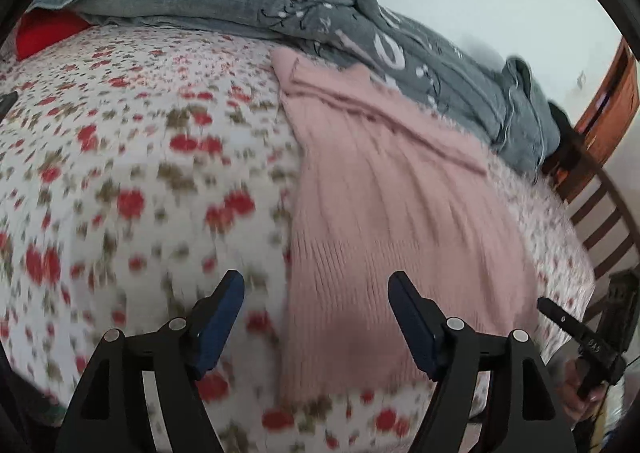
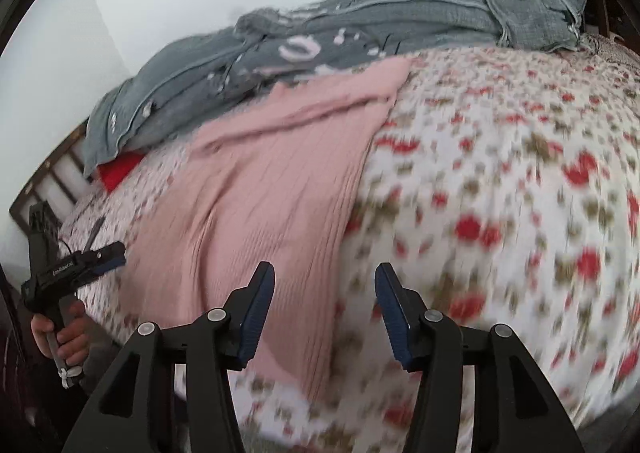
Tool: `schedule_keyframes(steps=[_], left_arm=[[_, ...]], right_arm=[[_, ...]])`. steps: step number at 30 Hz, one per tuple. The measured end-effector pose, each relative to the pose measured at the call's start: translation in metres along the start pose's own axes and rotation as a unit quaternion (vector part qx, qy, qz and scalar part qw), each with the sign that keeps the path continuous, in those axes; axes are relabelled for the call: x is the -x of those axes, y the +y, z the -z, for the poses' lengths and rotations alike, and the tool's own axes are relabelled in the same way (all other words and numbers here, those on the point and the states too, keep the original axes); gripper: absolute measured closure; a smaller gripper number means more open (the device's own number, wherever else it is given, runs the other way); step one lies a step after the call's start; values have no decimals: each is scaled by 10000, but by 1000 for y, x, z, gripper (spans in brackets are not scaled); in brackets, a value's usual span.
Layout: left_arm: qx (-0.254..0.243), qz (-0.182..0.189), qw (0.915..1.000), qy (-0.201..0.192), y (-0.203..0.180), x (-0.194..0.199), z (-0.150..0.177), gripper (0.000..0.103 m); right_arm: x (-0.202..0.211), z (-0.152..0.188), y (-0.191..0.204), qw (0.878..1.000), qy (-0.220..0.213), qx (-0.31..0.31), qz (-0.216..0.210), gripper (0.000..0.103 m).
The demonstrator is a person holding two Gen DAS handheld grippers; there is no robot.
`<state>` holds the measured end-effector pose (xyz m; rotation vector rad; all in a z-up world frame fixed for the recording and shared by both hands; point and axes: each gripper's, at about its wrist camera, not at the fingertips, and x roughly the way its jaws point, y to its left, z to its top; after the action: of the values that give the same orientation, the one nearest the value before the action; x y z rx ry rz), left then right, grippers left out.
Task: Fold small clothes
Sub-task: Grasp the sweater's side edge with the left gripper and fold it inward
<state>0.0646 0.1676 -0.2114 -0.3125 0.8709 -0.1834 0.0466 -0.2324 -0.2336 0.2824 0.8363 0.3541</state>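
Note:
A pink ribbed knit garment (image 1: 392, 205) lies flat on the floral bed sheet (image 1: 140, 173), folded lengthwise into a long strip running away from me. It also shows in the right wrist view (image 2: 272, 189). My left gripper (image 1: 316, 285) is open and empty, hovering over the garment's near left edge. My right gripper (image 2: 324, 277) is open and empty, hovering over the garment's near right edge. The other gripper shows at the edge of each view, the right one in the left wrist view (image 1: 576, 337) and the left one in the right wrist view (image 2: 80, 265).
A grey quilt (image 1: 360, 21) is bunched along the far side of the bed, touching the garment's far end. A red pillow (image 1: 44, 33) lies under the quilt's end. A wooden slatted bed frame (image 1: 604, 213) stands at the side.

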Motion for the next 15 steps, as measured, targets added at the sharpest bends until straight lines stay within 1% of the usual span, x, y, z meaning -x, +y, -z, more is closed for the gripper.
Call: schedule_keyframes(steps=[2,4,6,8,9,10,11,12,13,15], left_arm=[[-176,-92,9997,110,-8,-4,10,30],[-342,-368,9986,138,-17,-8,19,32],[-406,-564,9975,85,-22,-10,24,32],[-375,-695,9969,26,-23,-10,26,38],[-352,-811,9961,0,-23,-11,25,49],[-330,-848,9959,-21,-23,-10,25,65],[-328,-822,9961,-36,-23,-8,27,76],[-319,-702,9970,-47,-21,-6,26,93],[-278,-549,9981,-41,-19,-4,25,93],[-154,-389,9991,-106,-11,3,22,94]], right_arm=[[-5,10,3,9999,99,-46,-75,51],[-12,17,6,9997,201,-102,-131,51],[-18,22,10,9996,257,-89,13,51],[-20,26,14,9998,164,-56,139,51],[-20,28,18,9997,122,38,220,54],[-20,29,21,9995,100,127,277,60],[-20,31,25,9988,78,301,370,83],[-19,32,29,9981,60,461,413,97],[-18,31,29,9978,-6,507,434,98],[-4,29,26,9972,-249,542,450,98]])
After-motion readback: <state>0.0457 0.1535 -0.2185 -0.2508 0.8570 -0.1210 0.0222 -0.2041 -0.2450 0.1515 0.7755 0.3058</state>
